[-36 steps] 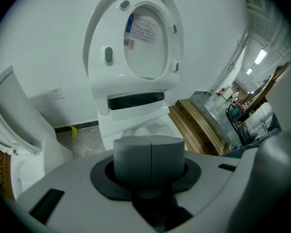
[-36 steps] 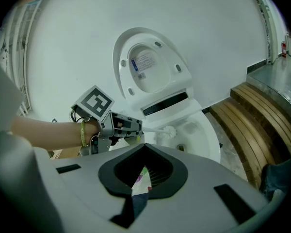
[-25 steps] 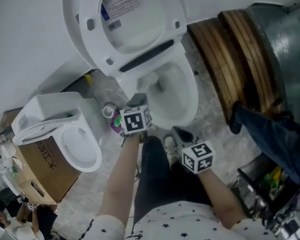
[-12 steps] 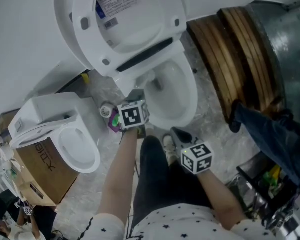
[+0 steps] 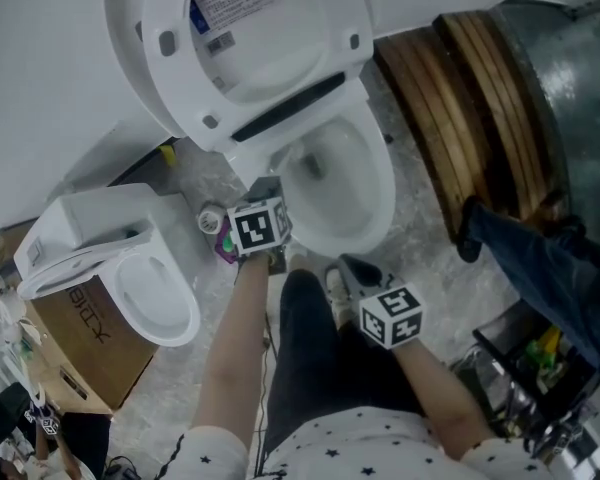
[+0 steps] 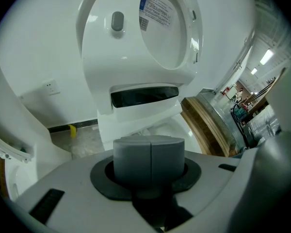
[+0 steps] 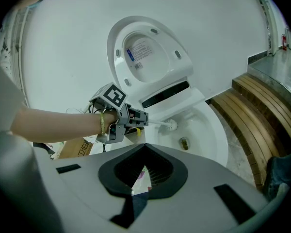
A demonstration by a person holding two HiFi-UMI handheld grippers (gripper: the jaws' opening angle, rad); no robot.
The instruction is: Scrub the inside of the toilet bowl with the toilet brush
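The white toilet (image 5: 355,203) stands with lid and seat (image 5: 250,38) raised; its bowl (image 7: 203,130) lies open, a dark drain (image 7: 184,142) at the bottom. My left gripper (image 5: 268,192) hovers at the bowl's near-left rim, shut on the toilet brush handle. In the right gripper view the left gripper (image 7: 141,119) points the white brush head (image 7: 171,125) over the bowl's left inner side. In its own view the left gripper (image 6: 150,154) shows pads pressed together, the handle hidden. My right gripper (image 5: 358,268) hangs open below the bowl, near my knee, with nothing between its jaws (image 7: 144,166).
A second, smaller toilet (image 5: 130,268) sits on a cardboard box (image 5: 85,343) at the left. A purple and green bottle (image 5: 220,236) stands beside the left gripper. Round wooden boards (image 5: 480,118) and a metal drum (image 5: 570,78) crowd the right side. Blue cloth (image 5: 540,268) hangs there.
The left gripper has edged a little left and toward the toilet rim. The right gripper has hardly moved.
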